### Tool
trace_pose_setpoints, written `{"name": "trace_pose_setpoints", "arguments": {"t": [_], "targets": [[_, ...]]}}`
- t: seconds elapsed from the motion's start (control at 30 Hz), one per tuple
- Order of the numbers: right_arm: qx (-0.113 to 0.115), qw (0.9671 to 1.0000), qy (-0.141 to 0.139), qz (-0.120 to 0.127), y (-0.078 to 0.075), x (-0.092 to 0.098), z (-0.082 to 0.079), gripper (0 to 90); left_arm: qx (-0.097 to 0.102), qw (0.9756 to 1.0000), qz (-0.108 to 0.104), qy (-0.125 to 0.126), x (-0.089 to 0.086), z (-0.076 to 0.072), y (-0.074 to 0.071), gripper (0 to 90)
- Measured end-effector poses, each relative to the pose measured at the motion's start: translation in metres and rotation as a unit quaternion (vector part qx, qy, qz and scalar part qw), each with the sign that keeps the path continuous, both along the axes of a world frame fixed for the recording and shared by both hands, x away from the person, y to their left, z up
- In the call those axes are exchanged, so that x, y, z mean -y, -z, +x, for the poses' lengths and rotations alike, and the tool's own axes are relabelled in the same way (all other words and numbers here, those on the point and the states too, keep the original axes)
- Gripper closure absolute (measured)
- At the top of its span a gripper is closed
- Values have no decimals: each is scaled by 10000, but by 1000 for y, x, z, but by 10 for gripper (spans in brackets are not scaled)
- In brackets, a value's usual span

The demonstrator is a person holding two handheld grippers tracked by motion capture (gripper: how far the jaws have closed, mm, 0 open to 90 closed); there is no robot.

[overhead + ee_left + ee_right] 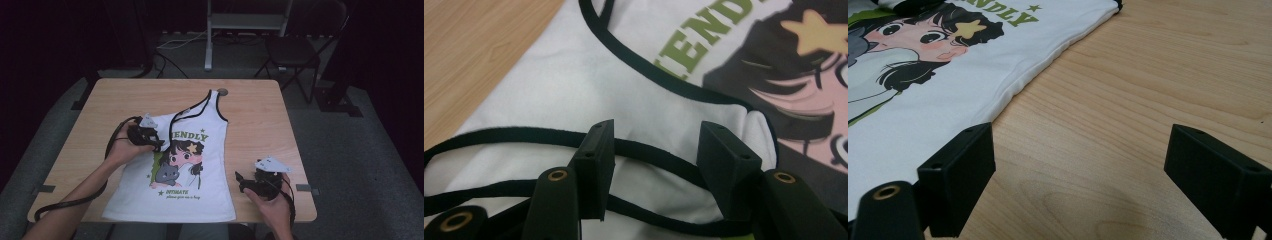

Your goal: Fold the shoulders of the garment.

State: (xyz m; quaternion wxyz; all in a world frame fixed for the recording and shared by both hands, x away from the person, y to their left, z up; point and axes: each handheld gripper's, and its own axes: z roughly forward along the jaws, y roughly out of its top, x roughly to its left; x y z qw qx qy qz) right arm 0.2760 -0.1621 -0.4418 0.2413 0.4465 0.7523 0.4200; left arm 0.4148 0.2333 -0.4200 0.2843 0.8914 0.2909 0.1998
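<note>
Light, limp white tank top point(200, 165) folds best from its black-trimmed strap, where the left gripper point(654, 150) hovers half-open and empty; right gripper point(1078, 170) beside its hem gapes empty

My high view looks forward and down from above my side of the table point(250, 100), far enough back to take in the whole tabletop, the floor and a chair point(292, 52) beyond. My forearms enter from its bottom edge.

The left gripper view rides on my left gripper point(150, 137), looking along its jaws, very close over the folded shoulder of the white top point(574, 90); the lettering appears tilted, so this camera seems rolled. The right gripper view rides on my right gripper point(245, 182), low and nearly level, facing across bare wood toward the top's edge.

All three views share the printed top.
</note>
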Motion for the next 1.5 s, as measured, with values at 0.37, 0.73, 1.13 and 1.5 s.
{"name": "trace_pose_setpoints", "arguments": {"t": [0.37, 0.73, 1.13, 1.5], "targets": [[-11, 10000, 16, 21, 0, 0, 0, 122, 29, 9991, -388, -140, -5, -3, -10, 473], [5, 10000, 10, 33, 0, 1, 0, 122, -39, 9990, -420, -111, -5, -9, 3, 453], [0, 10000, 16, 28, 0, 0, 0, 122, 101, 9897, -1413, -198, -26, -17, -17, 300], [-3, 10000, 13, 22, 0, 0, 0, 121, 418, 9877, -1480, -288, -42, -31, -32, 297]]}}
